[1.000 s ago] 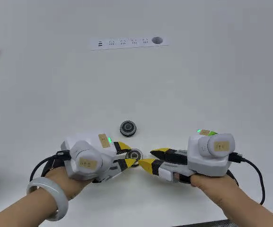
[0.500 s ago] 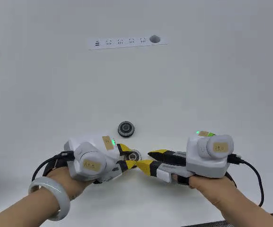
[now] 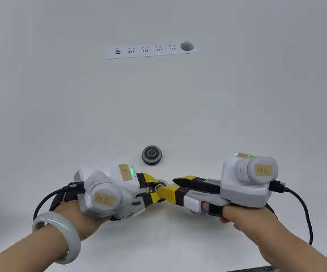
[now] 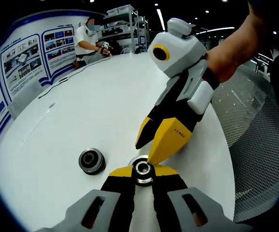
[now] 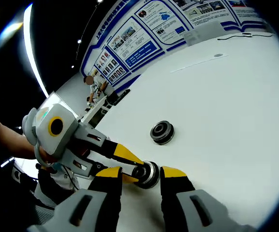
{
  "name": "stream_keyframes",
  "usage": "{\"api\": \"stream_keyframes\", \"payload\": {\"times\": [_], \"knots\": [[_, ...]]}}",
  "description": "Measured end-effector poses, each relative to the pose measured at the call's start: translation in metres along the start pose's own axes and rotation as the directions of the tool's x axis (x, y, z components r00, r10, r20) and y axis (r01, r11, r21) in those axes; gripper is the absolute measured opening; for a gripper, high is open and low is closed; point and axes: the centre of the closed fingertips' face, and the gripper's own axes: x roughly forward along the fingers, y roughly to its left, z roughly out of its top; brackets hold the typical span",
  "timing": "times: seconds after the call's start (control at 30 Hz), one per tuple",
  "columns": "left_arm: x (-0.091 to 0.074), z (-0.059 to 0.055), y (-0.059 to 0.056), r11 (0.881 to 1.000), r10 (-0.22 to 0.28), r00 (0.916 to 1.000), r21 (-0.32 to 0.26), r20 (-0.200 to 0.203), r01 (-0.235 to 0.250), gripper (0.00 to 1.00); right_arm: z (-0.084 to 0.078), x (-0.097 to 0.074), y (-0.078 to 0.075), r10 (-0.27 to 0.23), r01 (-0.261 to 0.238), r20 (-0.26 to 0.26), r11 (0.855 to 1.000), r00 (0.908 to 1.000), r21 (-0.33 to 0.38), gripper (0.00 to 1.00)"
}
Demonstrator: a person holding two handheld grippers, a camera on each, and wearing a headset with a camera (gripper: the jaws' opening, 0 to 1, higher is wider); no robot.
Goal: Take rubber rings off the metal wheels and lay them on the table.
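One yellow finger of your right gripper carries small dark print that seems to read "XENSE". Tan stickers on its housing and on your left gripper bear handwriting too small to read. Blue-and-white wall posters hold text, also illegible, as are the marks on the power strip near the table's far edge.

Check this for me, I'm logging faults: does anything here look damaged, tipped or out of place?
Nothing stands out. The free wheel lies flat on the table, and the held wheel sits between the jaws of the left hand-held gripper, with the right hand-held gripper open around it.
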Motion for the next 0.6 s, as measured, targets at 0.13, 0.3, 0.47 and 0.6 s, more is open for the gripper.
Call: {"api": "stream_keyframes", "payload": {"times": [0.13, 0.3, 0.47, 0.6], "knots": [[0.0, 0.0, 0.0, 1.0, 0.002, 1.0, -0.005, 0.001, -0.002, 0.13, 0.002, 0.003, 0.001, 0.008, -0.008, 0.003, 1.0, 1.0, 0.015, 0.33], [0.0, 0.0, 0.0, 1.0, 0.004, 1.0, -0.009, 0.004, -0.003, 0.12, 0.001, 0.008, 0.001, 0.027, -0.026, -0.005, 0.999, 0.9996, 0.046, 0.35], [0.0, 0.0, 0.001, 1.0, 0.008, 0.9999, -0.015, 0.009, -0.008, 0.12, -0.001, 0.011, 0.0, 0.042, -0.04, -0.017, 0.995, 0.999, 0.089, 0.36], [0.0, 0.0, 0.001, 1.0, 0.009, 0.9999, -0.017, 0.011, -0.009, 0.12, -0.002, 0.012, 0.001, 0.052, -0.049, -0.019, 0.993, 0.9985, 0.105, 0.37]]}}
